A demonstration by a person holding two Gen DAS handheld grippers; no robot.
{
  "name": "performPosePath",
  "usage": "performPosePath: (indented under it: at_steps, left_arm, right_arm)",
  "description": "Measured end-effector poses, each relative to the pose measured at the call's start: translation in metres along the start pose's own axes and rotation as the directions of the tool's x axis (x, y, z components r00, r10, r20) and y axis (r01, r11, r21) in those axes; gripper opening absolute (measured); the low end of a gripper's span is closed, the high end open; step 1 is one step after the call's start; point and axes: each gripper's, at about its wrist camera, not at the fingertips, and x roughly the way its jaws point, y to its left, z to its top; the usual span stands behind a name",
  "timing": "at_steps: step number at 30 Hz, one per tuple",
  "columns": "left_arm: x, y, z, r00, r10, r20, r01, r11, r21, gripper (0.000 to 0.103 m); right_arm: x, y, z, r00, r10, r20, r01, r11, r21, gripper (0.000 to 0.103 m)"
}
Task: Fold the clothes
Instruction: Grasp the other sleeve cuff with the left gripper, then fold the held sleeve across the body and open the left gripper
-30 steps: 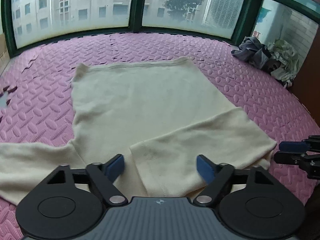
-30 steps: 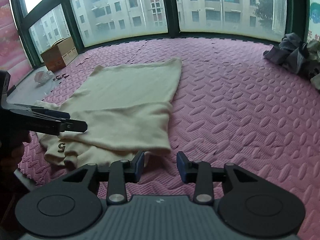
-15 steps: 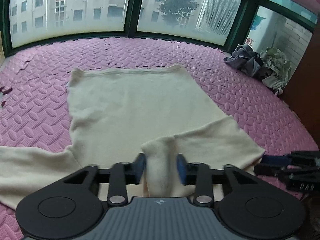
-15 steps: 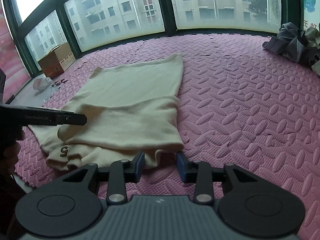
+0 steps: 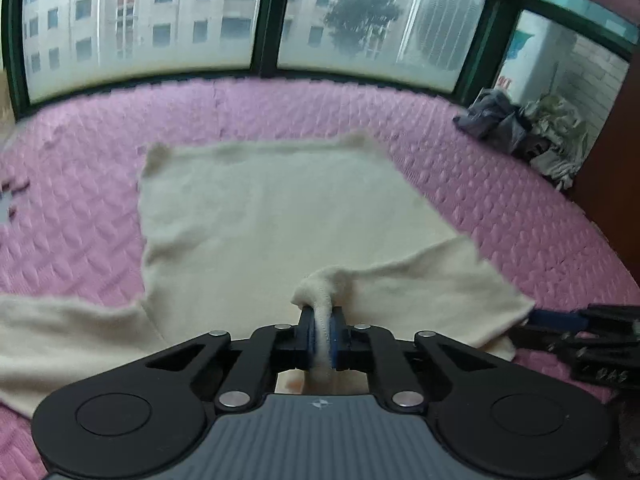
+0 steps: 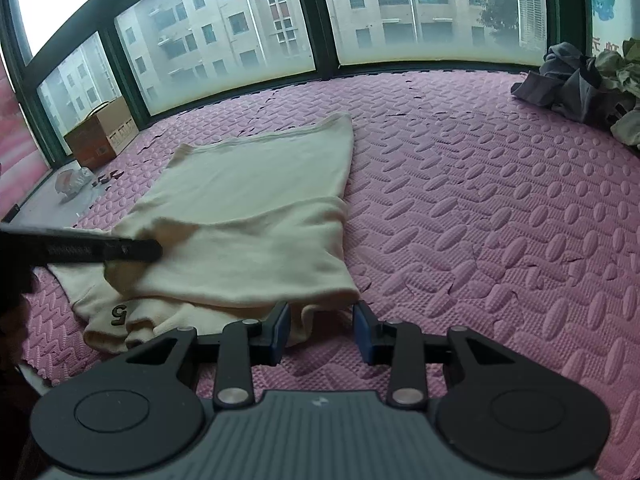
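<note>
The left claw (image 5: 322, 338) was pitched down toward the mat (image 5: 500, 208) and had just been closing; it was pressed together on a raised fold of the cream sweater (image 5: 280, 216), a ridge of cloth squeezed between its blue pads (image 5: 307, 336). The right claw (image 6: 320, 330) was also tilted down, its jaws held partly spread with nothing pinched; the sweater's near hem lay just beyond its left pad, and bare mat showed between the pads.

The sweater (image 6: 256, 208) was spread flat on the pink foam mat (image 6: 480, 208), one sleeve folded across its body. Its far hem lay well short of the window (image 5: 260, 20). To the sweater's right a wide stretch of mat was open as far as a heap of clothes (image 6: 580, 80) at the wall. On the sweater's left side, less room was left before the mat's edge.

In the left wrist view, the other sleeve was seen stretched out to the sweater's left, and the right claw's tips (image 5: 560, 318) were seen just beside the folded sleeve's end. In the right wrist view only, a cardboard box (image 6: 102, 134) stood by the window beyond the sweater's far left corner, a dark mark was seen near the sweater's near edge, and the left claw (image 6: 156, 249) was seen from the side, resting on the cloth.
</note>
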Motion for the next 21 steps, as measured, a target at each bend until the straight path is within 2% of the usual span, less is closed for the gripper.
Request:
performPosePath:
  at_steps: [4, 7, 12, 17, 21]
  left_arm:
    - [-0.021, -0.005, 0.017, 0.997, -0.006, 0.074, 0.004, 1.0, 0.026, 0.008]
    - [-0.03, -0.006, 0.026, 0.994, -0.022, 0.104, 0.018, 0.999, 0.041, 0.008]
    - [-0.032, -0.007, 0.03, 0.994, -0.034, 0.101, 0.031, 0.999, 0.033, 0.008]
    - [-0.034, -0.007, 0.029, 0.995, -0.036, 0.096, 0.033, 0.999, 0.035, 0.008]
    - [-0.031, -0.004, 0.03, 0.995, -0.044, 0.092, 0.042, 0.999, 0.02, 0.008]
  right_arm:
    - [0.001, 0.006, -0.004, 0.997, -0.073, 0.014, 0.073, 0.996, -0.046, 0.033]
    - [0.001, 0.007, -0.005, 0.996, -0.086, 0.022, 0.087, 0.995, -0.042, 0.033]
    - [-0.002, 0.011, -0.004, 0.996, -0.076, 0.053, 0.079, 0.995, -0.06, 0.033]
    - [-0.007, 0.011, -0.001, 0.998, -0.054, 0.023, 0.055, 0.997, -0.05, 0.033]
    - [-0.01, 0.01, -0.001, 0.997, -0.062, 0.038, 0.065, 0.995, -0.074, 0.033]
